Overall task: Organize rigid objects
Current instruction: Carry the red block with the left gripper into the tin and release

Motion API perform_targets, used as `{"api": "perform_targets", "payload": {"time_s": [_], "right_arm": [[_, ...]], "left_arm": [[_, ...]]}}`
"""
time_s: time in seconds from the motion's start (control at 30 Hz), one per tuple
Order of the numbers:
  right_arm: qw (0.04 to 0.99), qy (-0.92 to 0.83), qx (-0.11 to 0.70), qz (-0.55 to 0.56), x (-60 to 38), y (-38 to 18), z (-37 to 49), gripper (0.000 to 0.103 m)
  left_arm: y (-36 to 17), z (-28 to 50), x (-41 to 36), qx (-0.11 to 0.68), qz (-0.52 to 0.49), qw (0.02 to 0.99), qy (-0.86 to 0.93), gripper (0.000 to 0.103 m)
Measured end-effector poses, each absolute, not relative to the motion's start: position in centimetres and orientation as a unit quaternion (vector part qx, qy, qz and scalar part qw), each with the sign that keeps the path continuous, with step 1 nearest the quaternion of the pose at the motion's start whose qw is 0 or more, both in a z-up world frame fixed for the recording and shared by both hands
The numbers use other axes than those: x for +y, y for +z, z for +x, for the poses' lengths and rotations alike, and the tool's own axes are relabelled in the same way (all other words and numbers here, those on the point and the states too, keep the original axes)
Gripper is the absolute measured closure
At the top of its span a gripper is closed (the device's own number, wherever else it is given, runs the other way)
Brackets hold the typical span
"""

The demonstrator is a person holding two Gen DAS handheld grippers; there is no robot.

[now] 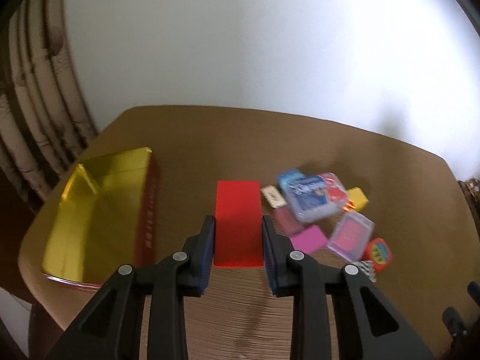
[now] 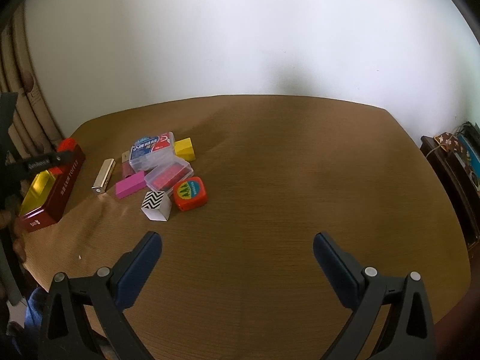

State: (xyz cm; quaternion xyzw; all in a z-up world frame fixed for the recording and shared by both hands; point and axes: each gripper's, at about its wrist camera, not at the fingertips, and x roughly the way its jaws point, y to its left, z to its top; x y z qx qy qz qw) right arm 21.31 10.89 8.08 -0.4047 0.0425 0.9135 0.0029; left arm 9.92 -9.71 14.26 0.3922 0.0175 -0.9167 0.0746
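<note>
My left gripper (image 1: 238, 240) is shut on a red block (image 1: 238, 222) and holds it above the table, just right of an open red tin (image 1: 147, 210) with a gold inside. In the right wrist view the left gripper (image 2: 57, 157) holds the red block (image 2: 67, 144) over the tin (image 2: 64, 189). A heap of small objects lies mid-table: a clear blue-labelled box (image 2: 151, 150), a yellow block (image 2: 185, 149), a pink block (image 2: 130, 188), a clear box with red contents (image 2: 168, 176), an orange tape measure (image 2: 191, 193), a zigzag-patterned cube (image 2: 156, 205) and a silver bar (image 2: 103, 176). My right gripper (image 2: 237, 247) is open and empty, right of the heap.
The brown table (image 2: 300, 180) runs to a white wall at the back. A curtain (image 1: 36, 105) hangs at the left. A dark shelf with clutter (image 2: 453, 156) stands off the table's right edge.
</note>
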Motion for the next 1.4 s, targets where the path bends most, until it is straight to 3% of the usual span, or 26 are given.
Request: {"api": "perform_targets", "payload": {"time_s": [0.37, 0.9, 1.4], "right_arm": [[0.001, 0.91, 0.03, -0.413, 10.3, 7.4, 21.4, 0.0], [-0.005, 0.901, 0.014, -0.434, 9.8, 5.7, 21.2, 0.0], [-0.01, 0.899, -0.019, -0.437, 9.1, 4.0, 21.2, 0.0]], "left_arm": [[11.2, 8.0, -19.4, 0.0, 0.399, 0.082, -0.913, 0.077], [4.9, 4.3, -32.1, 0.06, 0.442, 0.186, -0.876, 0.077], [1.9, 2.7, -36.0, 0.089, 0.486, 0.198, -0.847, 0.076]]}}
